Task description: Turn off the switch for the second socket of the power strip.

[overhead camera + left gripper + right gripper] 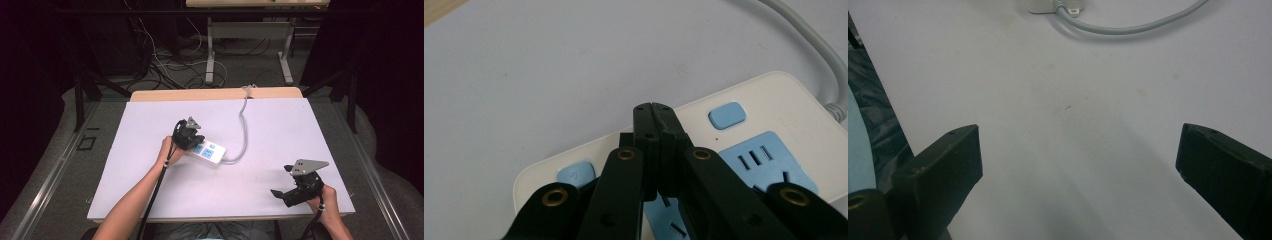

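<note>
One white power strip, one grey cord, two blue switches, two grippers.

smooth glossy plastic power strip (matt white table, wooden edge)

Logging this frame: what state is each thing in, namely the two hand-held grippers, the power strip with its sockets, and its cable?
Left hand-held gripper: jaws shut, nothing between them, tips over the power strip.
Right hand-held gripper: jaws wide open, empty, apart from the strip.
Power strip: lying flat on the white table.
Blue sockets: no plug in those that show.
Grey cable: attached, slack, running to the far edge.
</note>
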A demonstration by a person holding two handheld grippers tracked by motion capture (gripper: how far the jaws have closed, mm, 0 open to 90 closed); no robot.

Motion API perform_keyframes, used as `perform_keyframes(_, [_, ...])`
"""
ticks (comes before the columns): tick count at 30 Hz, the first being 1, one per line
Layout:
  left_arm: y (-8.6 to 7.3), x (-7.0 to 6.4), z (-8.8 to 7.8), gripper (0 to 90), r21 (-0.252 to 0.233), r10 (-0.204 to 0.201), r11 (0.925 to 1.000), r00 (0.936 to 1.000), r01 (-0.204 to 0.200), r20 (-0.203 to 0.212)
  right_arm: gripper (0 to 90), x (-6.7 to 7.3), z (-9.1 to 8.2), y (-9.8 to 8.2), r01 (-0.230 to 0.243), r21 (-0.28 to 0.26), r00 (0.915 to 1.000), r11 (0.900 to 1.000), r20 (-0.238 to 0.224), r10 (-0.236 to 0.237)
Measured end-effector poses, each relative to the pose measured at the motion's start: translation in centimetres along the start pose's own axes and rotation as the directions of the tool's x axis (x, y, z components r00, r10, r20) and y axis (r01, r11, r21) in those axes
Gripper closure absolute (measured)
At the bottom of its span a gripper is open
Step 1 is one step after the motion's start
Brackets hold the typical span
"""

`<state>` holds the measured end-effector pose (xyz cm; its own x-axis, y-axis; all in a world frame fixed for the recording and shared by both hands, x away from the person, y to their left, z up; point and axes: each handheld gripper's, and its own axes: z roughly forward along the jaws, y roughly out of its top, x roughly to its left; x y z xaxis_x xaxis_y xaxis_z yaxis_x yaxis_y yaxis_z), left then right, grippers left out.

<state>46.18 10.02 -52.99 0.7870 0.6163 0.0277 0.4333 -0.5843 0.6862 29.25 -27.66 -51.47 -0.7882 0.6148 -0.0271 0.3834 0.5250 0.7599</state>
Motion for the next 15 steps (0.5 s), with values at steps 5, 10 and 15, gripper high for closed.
perform_keyframes(5, [-0.29, 0.16, 0.11, 90.0, -0.028, -0.007, 0.9996, 1.0000, 0.007, 0.002, 4.0, 0.01, -0.01, -0.01, 0.003, -0.002, 1.0000, 1.000, 0.002, -0.003])
perform_keyframes(10, [-0.44, 0.20, 0.16, 90.0, -0.043, -0.018, 0.9989, 0.9998, 0.018, 0.008, 4.1, -0.02, -0.01, 0.01, 0.007, 0.000, 1.0000, 1.000, -0.003, -0.007])
perform_keyframes(15, [-0.52, 0.13, 0.17, 90.0, -0.047, -0.016, 0.9988, 0.9999, 0.016, 0.001, 4.1, 0.00, -0.02, 0.00, 0.006, -0.002, 1.0000, 1.000, 0.005, -0.006])
